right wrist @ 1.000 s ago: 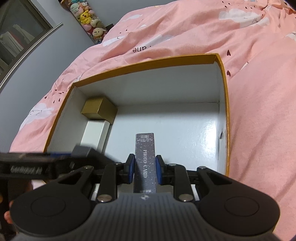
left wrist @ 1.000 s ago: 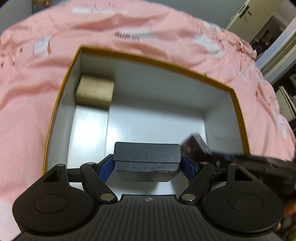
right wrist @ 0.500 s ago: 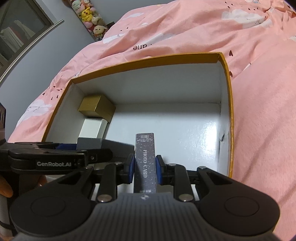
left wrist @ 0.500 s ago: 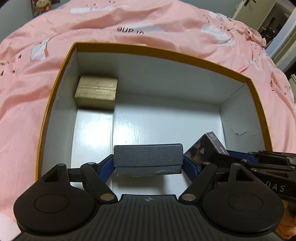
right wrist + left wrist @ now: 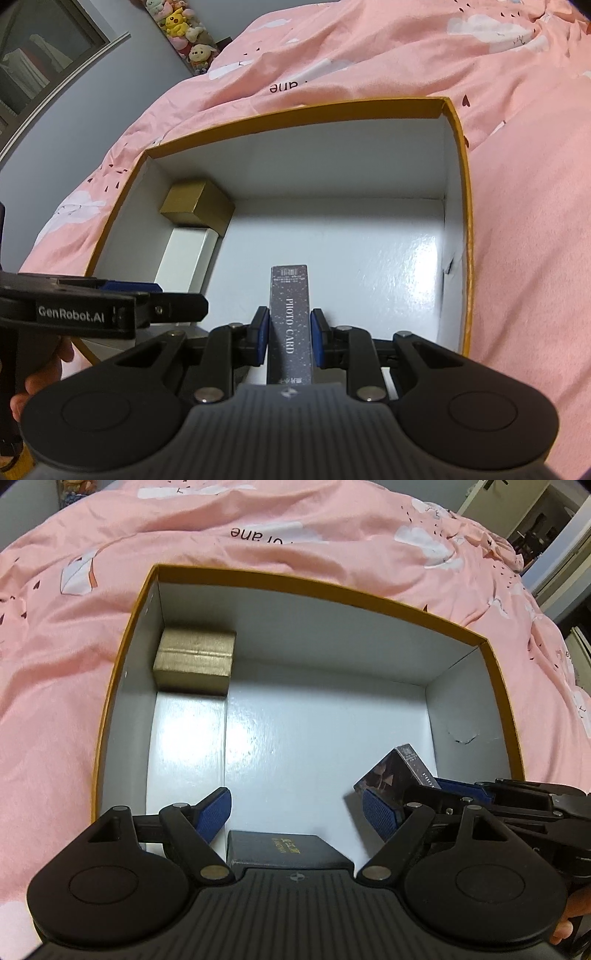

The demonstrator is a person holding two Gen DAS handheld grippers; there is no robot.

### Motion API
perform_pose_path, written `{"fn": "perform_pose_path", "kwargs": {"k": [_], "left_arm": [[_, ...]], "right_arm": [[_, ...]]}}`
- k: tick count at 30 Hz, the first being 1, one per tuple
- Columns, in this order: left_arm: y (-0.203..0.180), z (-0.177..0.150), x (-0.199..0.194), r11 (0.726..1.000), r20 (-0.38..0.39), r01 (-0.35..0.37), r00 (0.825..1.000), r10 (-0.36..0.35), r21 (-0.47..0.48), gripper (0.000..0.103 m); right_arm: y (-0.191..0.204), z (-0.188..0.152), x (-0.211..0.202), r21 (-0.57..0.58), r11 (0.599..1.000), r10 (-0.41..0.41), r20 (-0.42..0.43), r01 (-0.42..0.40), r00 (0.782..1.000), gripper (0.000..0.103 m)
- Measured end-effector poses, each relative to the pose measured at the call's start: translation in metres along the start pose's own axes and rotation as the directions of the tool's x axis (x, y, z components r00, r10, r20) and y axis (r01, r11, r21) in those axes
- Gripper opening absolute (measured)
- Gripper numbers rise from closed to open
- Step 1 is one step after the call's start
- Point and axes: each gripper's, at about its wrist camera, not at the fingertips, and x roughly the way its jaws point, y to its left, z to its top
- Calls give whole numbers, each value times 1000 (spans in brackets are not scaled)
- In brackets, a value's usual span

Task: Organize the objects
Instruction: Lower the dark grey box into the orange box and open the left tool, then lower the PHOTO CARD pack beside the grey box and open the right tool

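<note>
Pink bedspread (image 5: 55, 686); left claw (image 5: 297, 814) spread wide, right claw (image 5: 288, 332) gripping card box (image 5: 290, 321)

Both wrist cameras looking down close into the box (image 5: 495, 686), left one facing from its near-left, right one from near-right, sharing the gold case (image 5: 199, 206).

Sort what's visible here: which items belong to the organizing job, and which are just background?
Job:
orange-rimmed box
gold box
white box
dark grey case
photo card pack
left gripper
right gripper

Background:
pink bedspread
plush toys
</note>
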Motion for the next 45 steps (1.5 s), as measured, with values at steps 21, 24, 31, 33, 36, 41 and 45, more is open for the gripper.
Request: {"fn": "perform_pose_path", "kwargs": {"k": [21, 24, 31, 33, 36, 41, 45], "left_arm": [[-2, -9, -13, 986, -222, -6, 974, 43, 168, 60], [-4, -12, -5, 984, -212, -18, 976, 56, 175, 55], [-2, 4, -4, 990, -133, 0, 991, 20, 144, 52], [0, 11, -4, 992, -109, 8, 994, 5, 125, 52], [0, 22, 0, 994, -69, 9, 998, -1, 107, 52], [-2, 39, 14, 995, -41, -13, 999, 17, 101, 51], [-1, 42, 31, 993, -70, -35, 997, 43, 108, 48]], "right_arm": [[5, 2, 0, -19, 998, 52, -20, -53, 998, 25], [6, 2, 0, -19, 998, 55, -22, -56, 998, 25], [7, 8, 5, -26, 997, 68, -15, -68, 998, 25], [9, 11, 8, -37, 997, 68, -12, -68, 998, 25], [10, 15, 14, -36, 997, 66, -14, -66, 998, 25], [8, 24, 23, -32, 999, 42, -6, -42, 999, 25], [4, 28, 32, -16, 999, 29, -16, -29, 999, 24]]}}
